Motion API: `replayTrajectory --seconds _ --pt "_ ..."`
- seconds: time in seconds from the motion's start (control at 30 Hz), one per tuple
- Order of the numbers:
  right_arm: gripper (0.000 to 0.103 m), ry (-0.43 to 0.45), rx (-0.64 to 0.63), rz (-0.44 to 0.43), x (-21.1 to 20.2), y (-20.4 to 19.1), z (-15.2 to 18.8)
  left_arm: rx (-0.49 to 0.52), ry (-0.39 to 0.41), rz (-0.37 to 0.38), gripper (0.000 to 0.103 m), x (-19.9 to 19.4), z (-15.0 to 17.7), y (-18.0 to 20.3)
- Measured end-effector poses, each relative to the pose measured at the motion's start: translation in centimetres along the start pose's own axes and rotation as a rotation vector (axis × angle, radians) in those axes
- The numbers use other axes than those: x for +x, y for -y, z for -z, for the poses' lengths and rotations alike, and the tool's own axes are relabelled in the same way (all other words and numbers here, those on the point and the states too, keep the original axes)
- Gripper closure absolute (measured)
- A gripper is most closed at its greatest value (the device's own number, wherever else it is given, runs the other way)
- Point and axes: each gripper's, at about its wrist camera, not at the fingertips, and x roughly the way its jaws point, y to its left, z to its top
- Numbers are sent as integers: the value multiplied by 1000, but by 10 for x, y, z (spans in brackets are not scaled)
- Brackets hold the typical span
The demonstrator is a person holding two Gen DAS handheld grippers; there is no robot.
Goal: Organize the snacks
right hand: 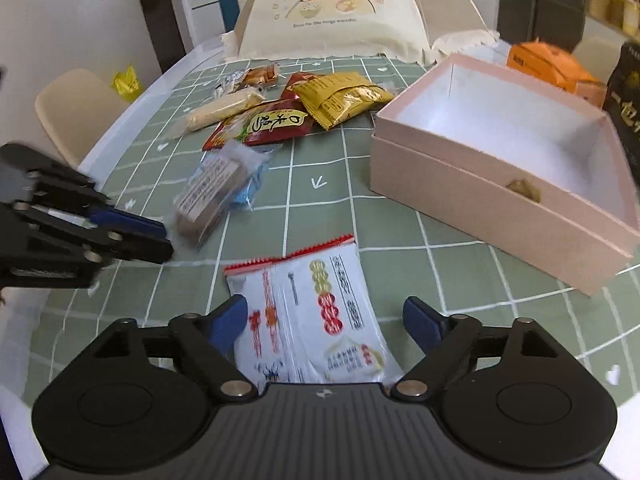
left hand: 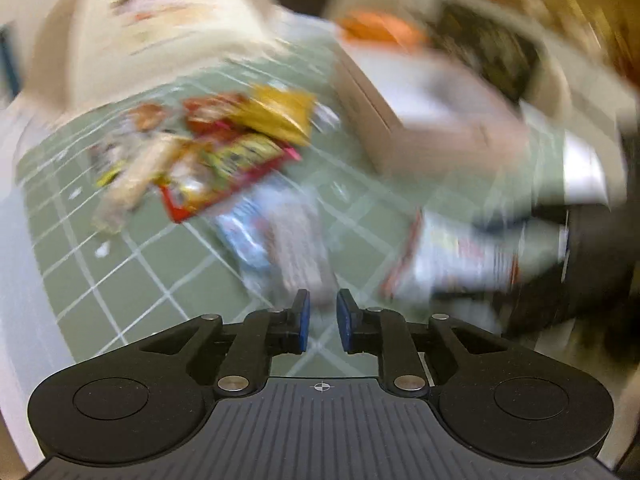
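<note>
A white snack packet (right hand: pixel 316 312) with red trim lies on the green grid tablecloth (right hand: pixel 320 208), between the wide-open fingers of my right gripper (right hand: pixel 325 320). An open pink box (right hand: pixel 500 168) stands to its right, empty inside. A clear-wrapped brown snack bar (right hand: pixel 212 196) lies left of centre, with my left gripper (right hand: pixel 160 236) close beside it. In the blurred left wrist view my left gripper (left hand: pixel 323 320) shows a narrow gap with nothing between the pads, just before the brown bar (left hand: pixel 296 248). A pile of red, yellow and beige snack packets (right hand: pixel 280 108) lies further back.
A cream food-cover tent (right hand: pixel 332 12) with a cartoon print stands at the table's far edge. An orange packet (right hand: pixel 552 64) and a dark package (right hand: pixel 628 108) sit behind the box. A beige chair (right hand: pixel 76 108) stands at the left.
</note>
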Motion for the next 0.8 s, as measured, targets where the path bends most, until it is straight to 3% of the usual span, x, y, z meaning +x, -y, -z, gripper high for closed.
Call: replayTrajectory --seconds 0.07,0.13,0.2,0.27,0.4,0.57,0.8 --pt "17 -19 10 -15 5 -4 -2 -119 55 -24 80 -2 -11 -10" --pt "17 -15 -5 11 6 -11 2 -128 81 -40 76 5 -21 -9" --pt "17 -15 -12 46 4 -16 8 -23 31 -47 76 21 -24 7" --pt "17 -24 -10 83 -2 -17 16 119 -19 -103 73 37 -16 27" --pt "17 -37 8 149 -20 -8 36 300 28 -230 70 41 2 50" --pt "17 -25 10 163 -32 0 48 260 10 -246 67 46 -5 45" --pt "17 12 70 131 -22 0 36 110 -26 -236 56 48 -19 19"
